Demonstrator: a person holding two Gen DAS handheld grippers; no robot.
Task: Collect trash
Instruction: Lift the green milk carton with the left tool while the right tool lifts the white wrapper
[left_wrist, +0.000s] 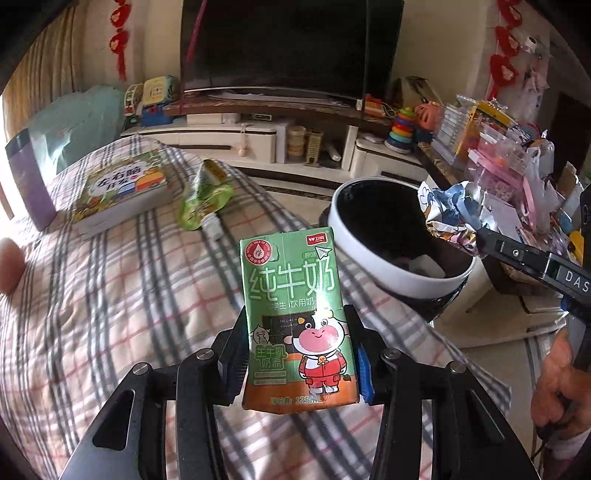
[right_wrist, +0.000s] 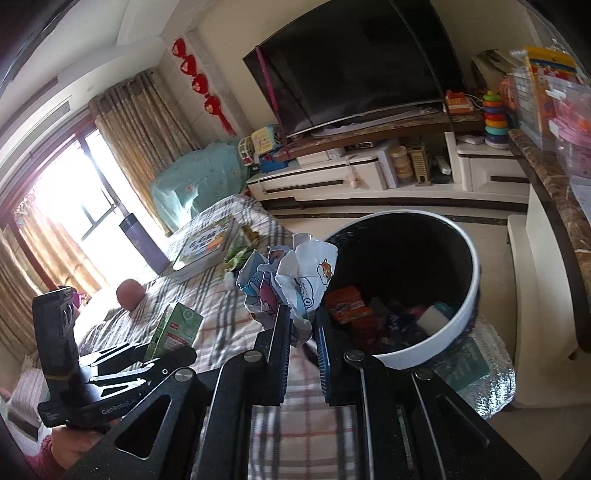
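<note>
On the far left of the plaid-covered bed (left_wrist: 110, 288) stands a purple bottle (left_wrist: 27, 177), with a stack of children's books (left_wrist: 122, 192) next to it and a round reddish fruit (right_wrist: 130, 292) lying well apart from both, nearer the camera. Just right of the books a green squeeze pouch (left_wrist: 205, 199) lies flat on the cover, its white cap pointing toward the camera.

The left tongs (left_wrist: 301, 363) are pinching a green milk carton (left_wrist: 295, 317) by its lower sides, holding it upright above the bed; the carton bears a cartoon cow in red overalls. In the right wrist view the same carton shows at the lower left, gripped between the black fingers.

To the right sits a trash bin (left_wrist: 373, 266) with a white rim and a dark inside, beside the bed's edge. Inside it lie an orange packet (right_wrist: 345, 304) and a white block (right_wrist: 432, 319), among other scraps too dim to name.

The right tongs (right_wrist: 303, 334) are pressed together on a crumpled printed wrapper (right_wrist: 291, 280), held just beside the bin's near rim, partly over its opening.
</note>
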